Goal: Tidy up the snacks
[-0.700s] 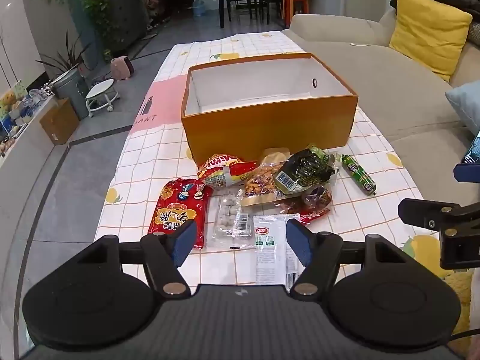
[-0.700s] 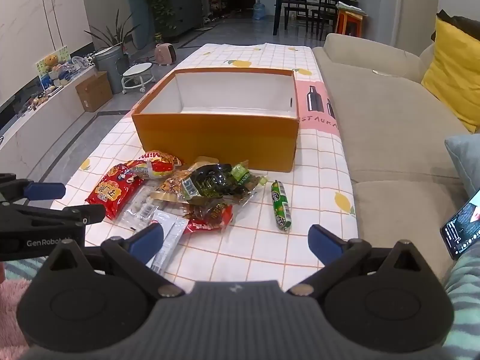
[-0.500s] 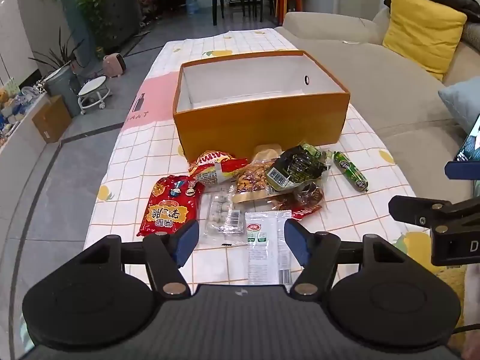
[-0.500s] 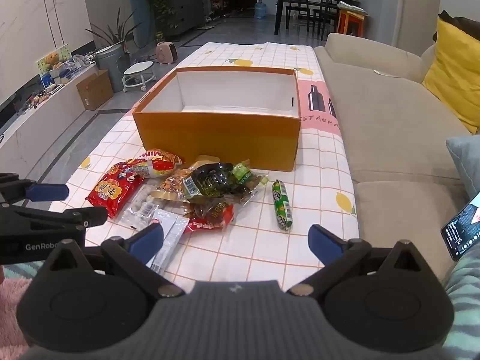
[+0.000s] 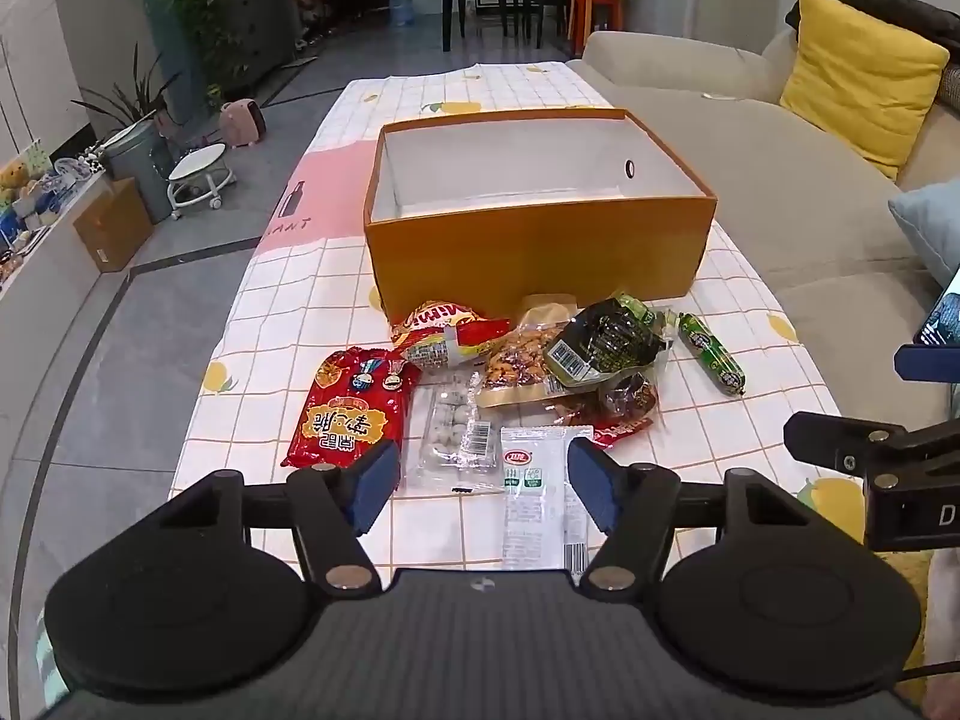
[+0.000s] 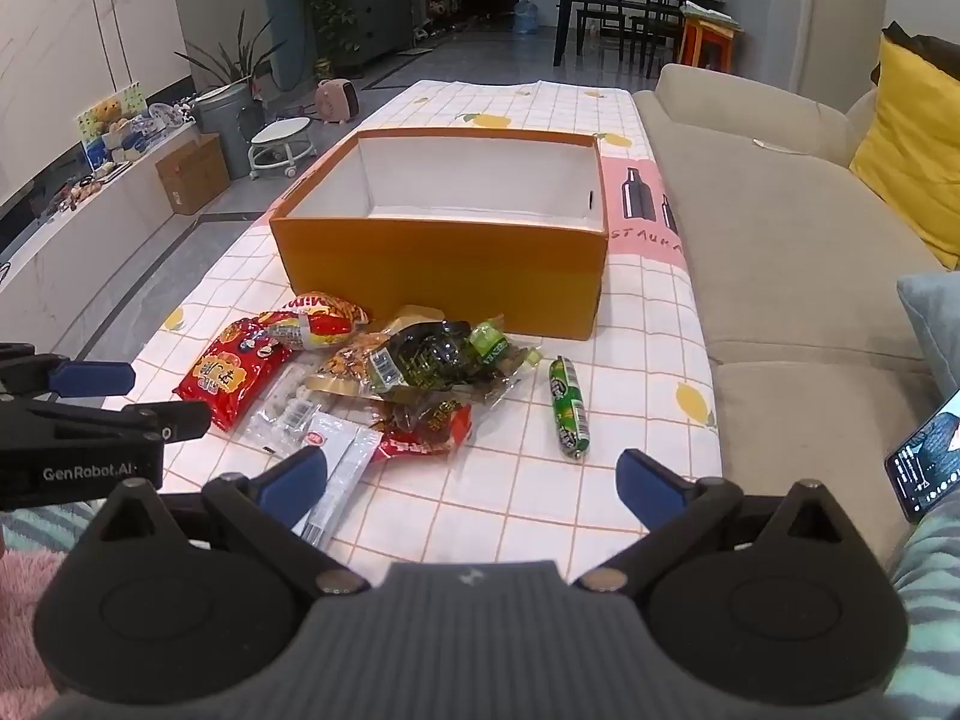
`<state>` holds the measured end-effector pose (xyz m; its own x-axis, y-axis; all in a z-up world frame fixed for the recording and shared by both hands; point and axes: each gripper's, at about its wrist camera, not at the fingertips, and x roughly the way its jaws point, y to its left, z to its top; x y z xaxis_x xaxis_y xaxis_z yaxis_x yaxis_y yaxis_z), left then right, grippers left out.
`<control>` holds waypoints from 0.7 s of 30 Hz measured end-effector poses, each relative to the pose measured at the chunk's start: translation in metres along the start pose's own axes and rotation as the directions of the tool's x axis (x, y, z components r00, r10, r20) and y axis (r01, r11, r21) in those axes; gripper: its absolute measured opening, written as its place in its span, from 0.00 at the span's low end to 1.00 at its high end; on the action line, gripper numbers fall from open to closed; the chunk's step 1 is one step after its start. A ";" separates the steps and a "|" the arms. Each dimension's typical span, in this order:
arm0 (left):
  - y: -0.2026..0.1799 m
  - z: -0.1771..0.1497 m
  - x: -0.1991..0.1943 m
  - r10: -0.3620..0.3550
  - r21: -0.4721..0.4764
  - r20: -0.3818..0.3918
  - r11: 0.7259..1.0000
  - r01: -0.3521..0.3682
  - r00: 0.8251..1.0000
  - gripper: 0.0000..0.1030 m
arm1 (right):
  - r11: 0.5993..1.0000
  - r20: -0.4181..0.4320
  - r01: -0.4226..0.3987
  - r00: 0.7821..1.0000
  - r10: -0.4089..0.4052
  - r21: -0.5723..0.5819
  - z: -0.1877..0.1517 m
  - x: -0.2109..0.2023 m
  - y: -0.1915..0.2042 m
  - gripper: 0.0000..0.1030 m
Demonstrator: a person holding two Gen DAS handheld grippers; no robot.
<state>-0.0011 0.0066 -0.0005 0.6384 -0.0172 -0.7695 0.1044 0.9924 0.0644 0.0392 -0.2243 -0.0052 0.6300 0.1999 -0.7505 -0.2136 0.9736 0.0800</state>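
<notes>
Nothing appears packed yet: the orange box [image 5: 540,252] looks empty inside, though its near floor is hidden, and every snack lies in a heap on the tablecloth [image 6: 636,360] before it. Left gripper [image 5: 480,480] hovers parted above the white sachet [image 5: 534,480]; right gripper [image 6: 471,483], spread wide and empty, hangs near the green sausage stick [image 6: 569,408].

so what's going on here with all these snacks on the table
A person holds a gripper in each hand over a snack pile in front of an open orange box. The left gripper and right gripper are both open and empty. The white sachet and green sausage stick lie on the tablecloth; the box looks empty.
</notes>
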 end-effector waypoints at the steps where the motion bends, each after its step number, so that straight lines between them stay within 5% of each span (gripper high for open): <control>1: 0.000 0.000 0.000 0.001 -0.003 0.002 1.000 -0.001 1.000 0.73 | 1.000 0.001 0.000 1.000 0.000 0.000 0.000 0.000 0.000 0.96; 21: 0.006 0.001 -0.004 0.007 -0.028 0.025 1.000 -0.006 1.000 0.65 | 1.000 -0.001 0.002 1.000 -0.002 -0.001 0.000 0.001 0.001 0.96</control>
<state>-0.0018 0.0122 0.0035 0.6576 -0.0136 -0.7533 0.0794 0.9955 0.0513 0.0392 -0.2229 -0.0056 0.6296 0.1975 -0.7514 -0.2126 0.9740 0.0779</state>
